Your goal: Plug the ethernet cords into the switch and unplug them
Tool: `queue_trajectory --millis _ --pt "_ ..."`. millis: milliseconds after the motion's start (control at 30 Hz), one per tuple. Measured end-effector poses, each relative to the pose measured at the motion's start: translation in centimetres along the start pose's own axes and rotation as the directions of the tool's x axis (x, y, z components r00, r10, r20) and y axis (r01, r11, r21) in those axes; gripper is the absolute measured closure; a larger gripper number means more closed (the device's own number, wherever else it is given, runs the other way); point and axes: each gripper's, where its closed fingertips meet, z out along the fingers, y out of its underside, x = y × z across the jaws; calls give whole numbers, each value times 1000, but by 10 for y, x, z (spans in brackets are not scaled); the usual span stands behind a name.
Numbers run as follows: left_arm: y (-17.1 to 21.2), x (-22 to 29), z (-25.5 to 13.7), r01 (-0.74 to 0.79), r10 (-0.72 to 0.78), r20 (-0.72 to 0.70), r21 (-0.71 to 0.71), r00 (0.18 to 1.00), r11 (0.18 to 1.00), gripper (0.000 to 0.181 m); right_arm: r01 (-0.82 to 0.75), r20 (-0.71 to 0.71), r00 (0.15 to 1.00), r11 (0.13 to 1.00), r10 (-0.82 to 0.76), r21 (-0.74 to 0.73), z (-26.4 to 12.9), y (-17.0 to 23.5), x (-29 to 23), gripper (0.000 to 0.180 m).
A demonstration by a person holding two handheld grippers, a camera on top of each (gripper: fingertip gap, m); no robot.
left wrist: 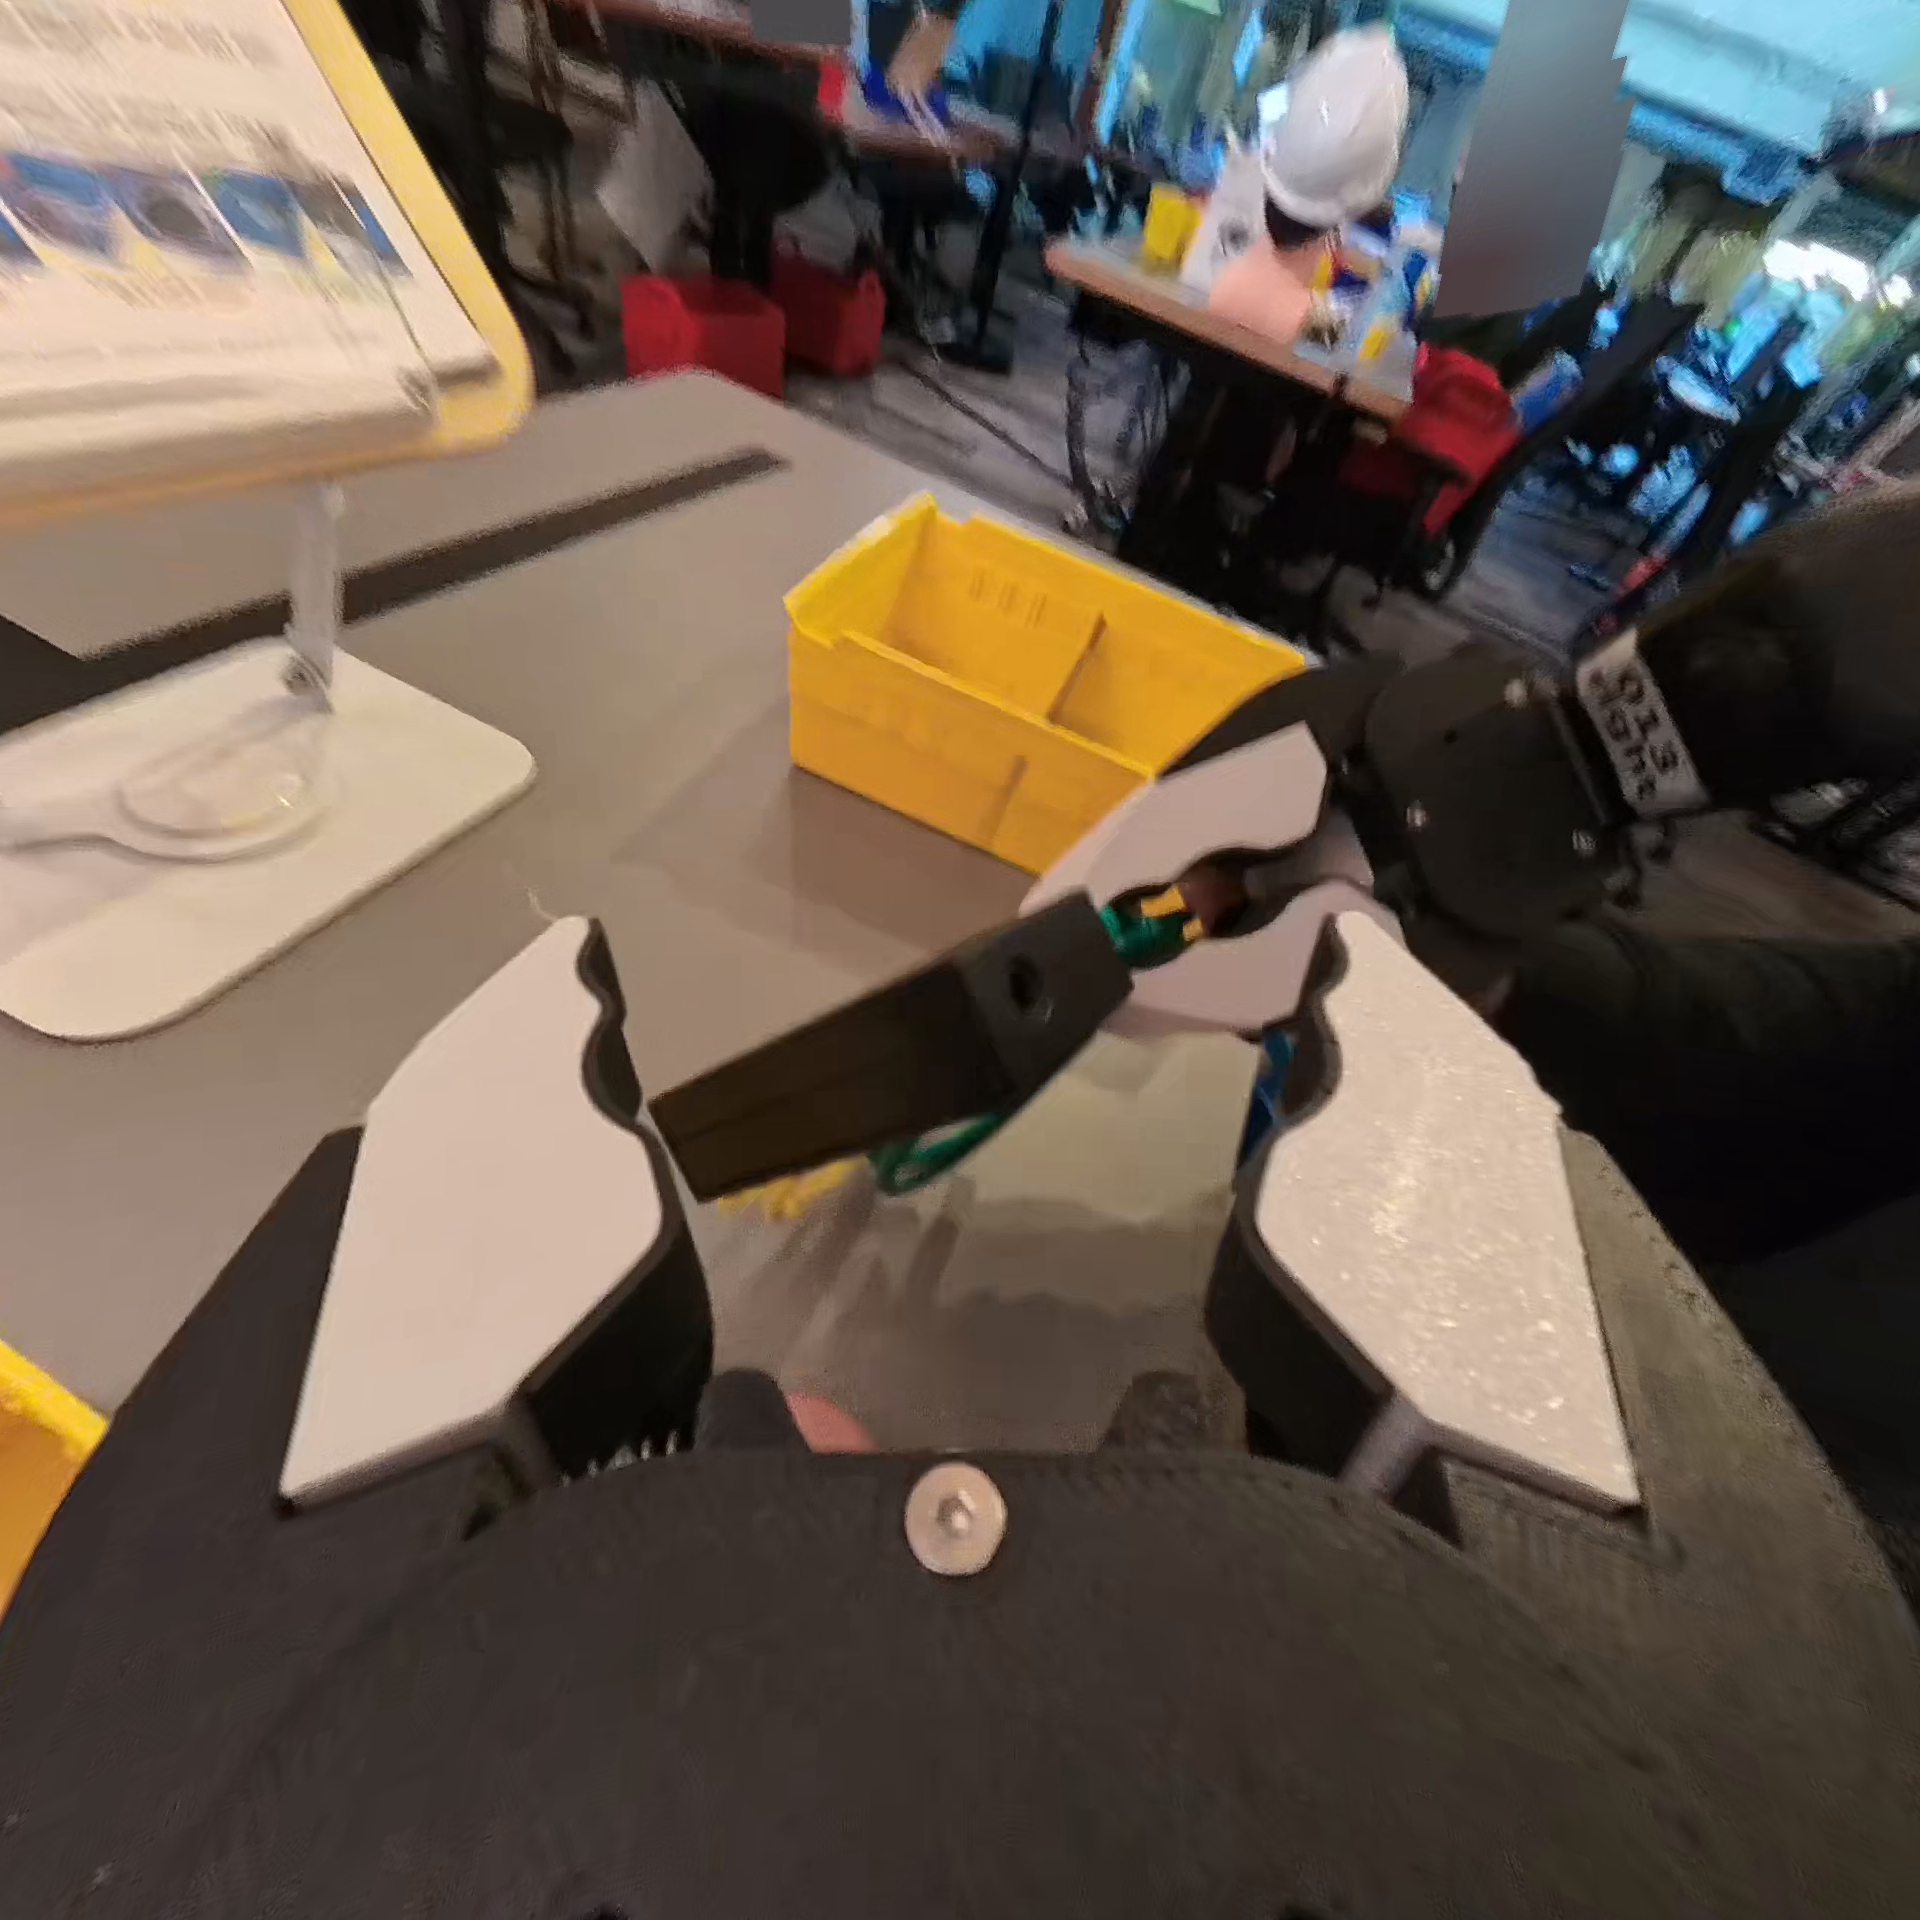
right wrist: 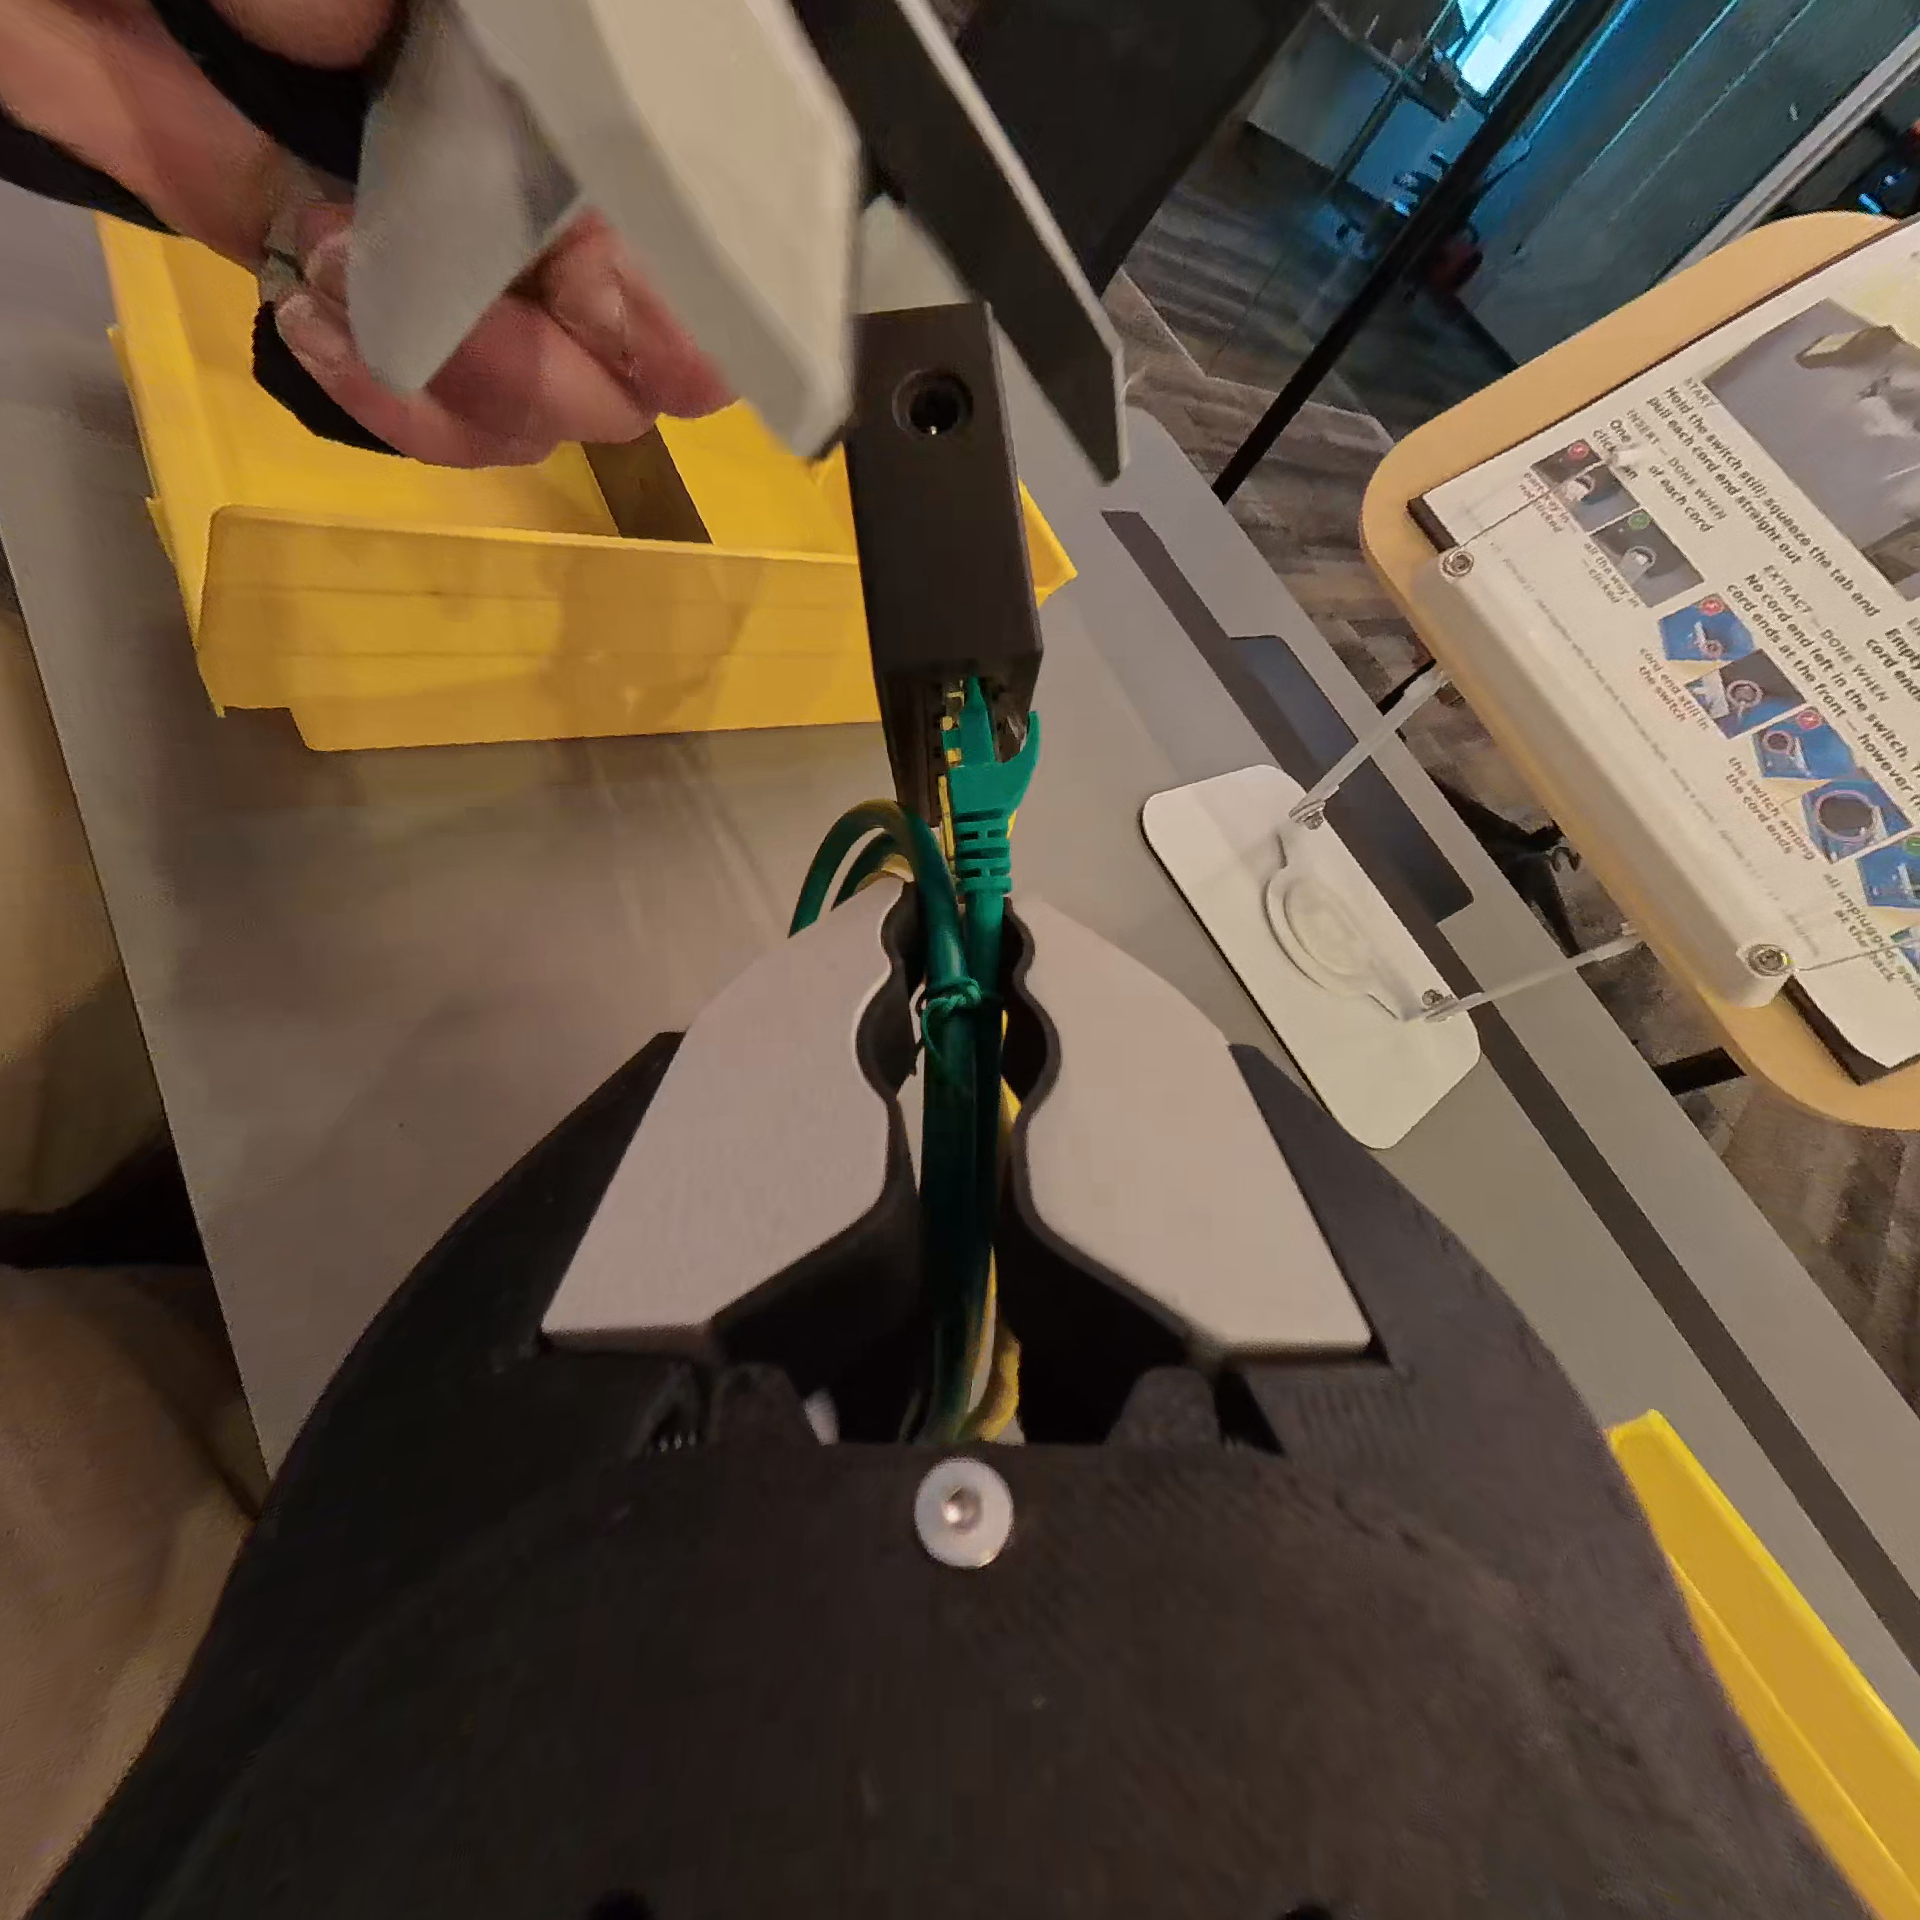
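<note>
Above the grey table (left wrist: 644,665), with the yellow bin (left wrist: 997,686) behind and bare tabletop below, the black switch (right wrist: 940,520) hangs in the air, its long axis running from my right gripper (right wrist: 961,935) toward my left gripper (left wrist: 956,997), port end facing the right one. My right jaws are closed on the green ethernet cord (right wrist: 961,1101) just behind its plug (right wrist: 982,800), seated in a port. My left jaws stand wide open around the switch's far end, holding nothing.

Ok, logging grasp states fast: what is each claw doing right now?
Left claw: open, holding nothing; the black switch sits between its fingers.
Right claw: shut on the green cord.
</note>
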Motion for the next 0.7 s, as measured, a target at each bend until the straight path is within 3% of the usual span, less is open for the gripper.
queue_trajectory --millis 67,167,267,367,700 --pt "9 -3 0 11 -12 -19 -54 1000 998 54 19 -10 1000 1000 -19 12 -2 -1 1 169" --pt "13 -7 -4 -123 123 -4 -79 992 989 61 71 25 997 997 -71 11 -3 -1 -3 169" --pt "20 -6 -8 -469 474 25 -112 880 876 99 11 77 997 997 -17 76 -9 -9 -4 169" --pt "15 8 -6 -591 593 35 -49 804 805 131 10 119 993 993 -24 121 -15 -17 -6 169" --pt "15 35 -6 -837 837 80 -45 541 545 153 57 131 988 985 -78 162 -30 -17 2 163"
